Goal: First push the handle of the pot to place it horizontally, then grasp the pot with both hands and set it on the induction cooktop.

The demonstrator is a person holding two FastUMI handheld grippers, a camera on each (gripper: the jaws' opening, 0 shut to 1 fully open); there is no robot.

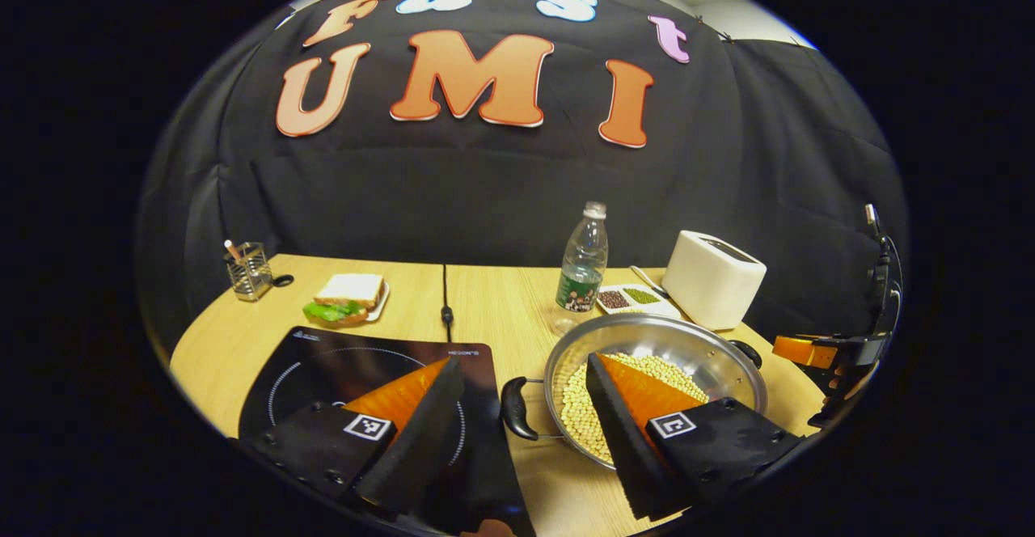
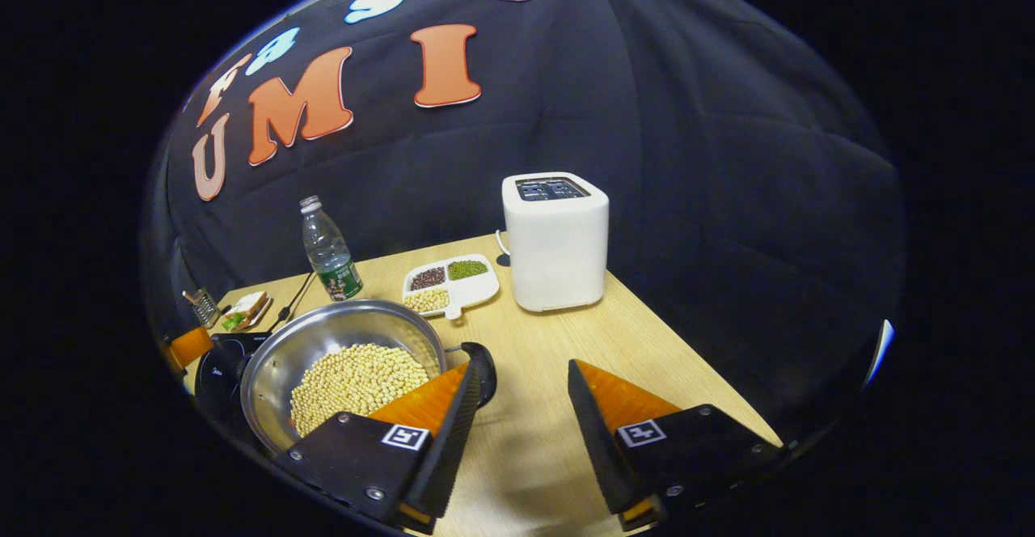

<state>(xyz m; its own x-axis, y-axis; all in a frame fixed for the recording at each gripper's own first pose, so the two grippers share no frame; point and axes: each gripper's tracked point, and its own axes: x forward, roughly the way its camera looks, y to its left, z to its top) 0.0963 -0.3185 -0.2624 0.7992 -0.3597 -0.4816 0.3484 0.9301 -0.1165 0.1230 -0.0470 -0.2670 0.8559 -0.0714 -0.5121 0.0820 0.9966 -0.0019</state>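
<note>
Two views are given over one wooden desk [image 1: 485, 294]. A black induction cooktop [image 1: 323, 367] is seen at the near left of it. Just to its right, on the bare wood, the steel pot [image 1: 695, 343] is set, partly filled with pale beans [image 2: 356, 383]; its black handles [image 1: 516, 409] are turned out to left and right. A white toaster [image 2: 556, 239] is placed at the far right, with a divided dish [image 2: 453, 282], a water bottle [image 1: 584, 262] and a sandwich [image 1: 348, 298] farther left. The left tongs [image 1: 517, 395] are held wide open astride the pot's left handle, nothing gripped. The right tongs [image 2: 521, 391] are likewise spread wide beside the right handle, empty.
</note>
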